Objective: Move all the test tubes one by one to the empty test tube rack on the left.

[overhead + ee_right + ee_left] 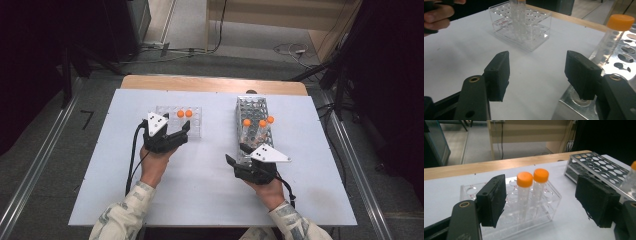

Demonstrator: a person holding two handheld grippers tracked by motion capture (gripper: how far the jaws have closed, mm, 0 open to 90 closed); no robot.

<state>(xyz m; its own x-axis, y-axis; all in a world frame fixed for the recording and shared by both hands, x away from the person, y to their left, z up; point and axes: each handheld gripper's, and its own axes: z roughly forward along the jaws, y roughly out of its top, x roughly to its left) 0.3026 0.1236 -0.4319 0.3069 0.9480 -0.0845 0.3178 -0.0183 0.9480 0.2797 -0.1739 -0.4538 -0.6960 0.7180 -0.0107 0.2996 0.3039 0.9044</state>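
A clear plastic rack [192,129] [544,202] [529,27] stands left of centre on the white table and holds two orange-capped tubes [184,114] [532,187]. A metal rack [254,112] [596,166] [624,65] at the right holds three more orange-capped tubes [258,121] [615,35]. My left gripper [178,126] [544,200] is open just in front of the clear rack, with nothing pressed between its pads. My right gripper [237,153] [536,72] is open at the near left corner of the metal rack, holding nothing.
The white table top [200,185] ends in a wooden strip [210,83] at the far edge. Cables trail from both grippers toward the person's sleeves. Dark stands and floor cables lie beyond the table.
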